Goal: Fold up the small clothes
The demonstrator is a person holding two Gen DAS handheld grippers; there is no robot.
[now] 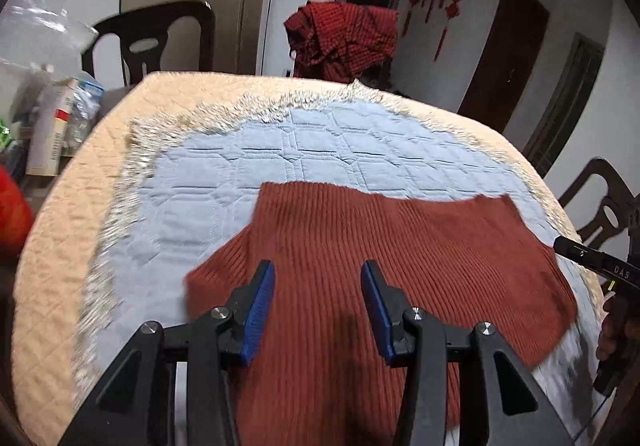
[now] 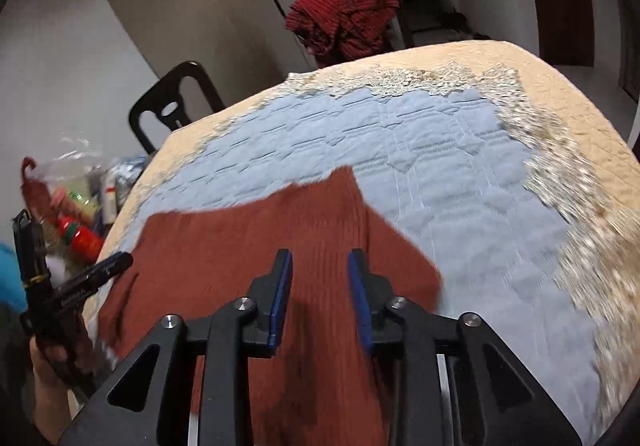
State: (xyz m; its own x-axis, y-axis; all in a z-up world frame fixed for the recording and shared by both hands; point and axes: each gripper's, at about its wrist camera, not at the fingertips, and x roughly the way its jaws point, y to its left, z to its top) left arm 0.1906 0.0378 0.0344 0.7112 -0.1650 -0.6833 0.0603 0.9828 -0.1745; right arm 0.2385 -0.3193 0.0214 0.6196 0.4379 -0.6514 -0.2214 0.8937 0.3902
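- Sweater (image 1: 360, 246) lies flat on the blue mat (image 1: 224, 182), near edge under both grippers.
- Left gripper (image 1: 318, 278) spread, empty, above the knit.
- Right gripper (image 2: 320, 266) parted, pinching nothing.
- Bare mat beyond the far hem, up to the fringe (image 1: 256, 102).

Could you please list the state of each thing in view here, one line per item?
rust ribbed garment: lying flat on the mat, not gripped.
left gripper: open, above the garment.
right gripper: open, nothing between its jaws.
blue quilted mat: spread flat.
red checked cloth: bunched over something behind the table.
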